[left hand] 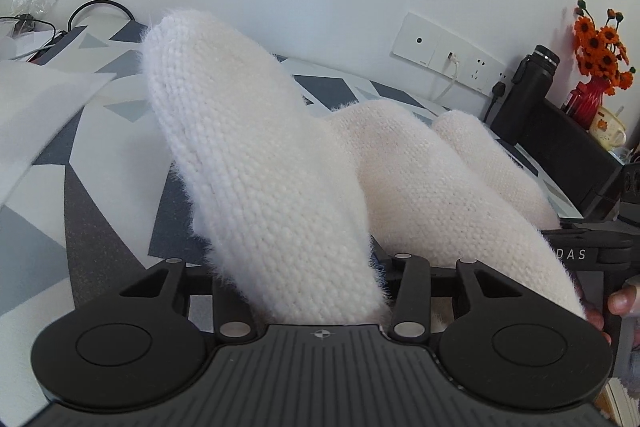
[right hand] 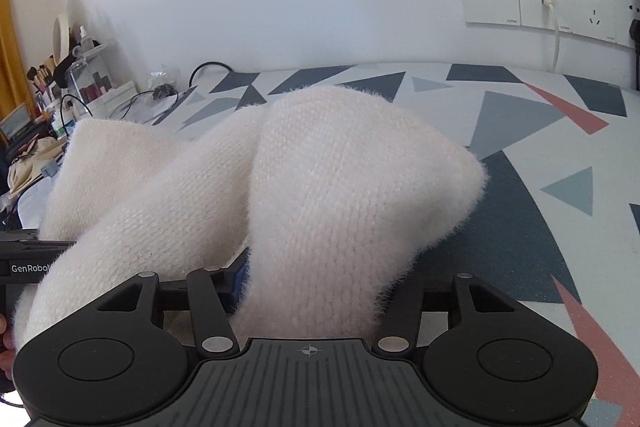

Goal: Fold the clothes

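Nearest the lens in the left wrist view sat the ribbed black body of the left gripper (left hand: 304, 291), its jaws partly closed and clamped on a thick fold of a fuzzy white knitted garment (left hand: 256, 163) that rose out of them toward the upper left of the frame; the fingertips themselves were buried in the wool. The rest of the knit bunched across the centre and right of that view, lying on a mat with grey, dark blue and white triangles (left hand: 100, 195). At the right edge a person's fingers (left hand: 620, 301) wrapped a black handle. Farther back on the right stood a black flask (left hand: 528, 91) and a red vase of orange flowers (left hand: 600, 63), with a white socket panel (left hand: 452, 53) on the wall and white cloth (left hand: 44, 115) at the left. In the right wrist view the right gripper (right hand: 316, 303) likewise pinched a bulging fold of the same garment (right hand: 352, 195) between partly closed jaws, fingertips hidden by the knit, which trailed toward the left of the frame. The patterned mat (right hand: 540, 155), here with pink shapes too, filled the right side. Cosmetics and brushes (right hand: 72, 75) crowded the upper left, beside black cables (right hand: 208, 69).
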Tool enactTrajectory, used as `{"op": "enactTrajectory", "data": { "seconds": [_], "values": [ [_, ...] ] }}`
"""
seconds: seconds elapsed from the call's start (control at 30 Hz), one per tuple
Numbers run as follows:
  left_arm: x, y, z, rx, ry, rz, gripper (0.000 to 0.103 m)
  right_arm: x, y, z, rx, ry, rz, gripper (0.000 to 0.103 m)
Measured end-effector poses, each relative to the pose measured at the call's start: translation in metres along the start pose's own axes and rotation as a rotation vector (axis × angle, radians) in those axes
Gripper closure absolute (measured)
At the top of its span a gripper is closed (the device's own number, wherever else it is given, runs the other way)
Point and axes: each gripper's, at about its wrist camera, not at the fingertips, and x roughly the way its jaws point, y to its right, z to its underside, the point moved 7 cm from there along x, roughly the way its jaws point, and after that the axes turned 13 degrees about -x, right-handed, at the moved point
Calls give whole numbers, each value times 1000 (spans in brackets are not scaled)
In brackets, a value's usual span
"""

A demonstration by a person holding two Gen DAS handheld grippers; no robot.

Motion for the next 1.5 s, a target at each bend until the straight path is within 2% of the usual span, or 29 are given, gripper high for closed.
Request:
{"op": "enactTrajectory", "data": {
  "seconds": [0.2, 0.37, 0.53, 0.7, 0.8, 0.97, 1.17, 1.37, 1.5],
  "values": [
    [3, -11, -3, -95, -28, 117, 59, 6, -10, -3, 4, 1, 17, 55],
    [5, -11, -2, -122, -25, 117, 60, 17, -25, -10, 24, -17, 63, 56],
    [8, -4, -5, -69, -64, 52, 62, 14, -21, -14, 166, -82, 134, 58],
    [-2, -4, -23, -120, -163, -71, 66, 5, -17, -28, 299, -178, 174, 63],
    [-26, -14, -41, -139, -147, -118, 66, -7, -19, -46, 349, -164, 147, 64],
    [-74, -32, -70, -196, -61, -154, 66, -17, -44, -87, 244, -117, 112, 68],
    [-167, -61, -92, -195, 73, -137, 66, -9, -121, -141, 171, -76, 12, 73],
    [-304, -132, -105, -208, 229, -223, 67, -3, -261, -191, 89, -35, -99, 74],
    [-393, -183, -104, -239, 324, -313, 66, 2, -374, -224, -1, -5, -203, 74]
  ]
}}
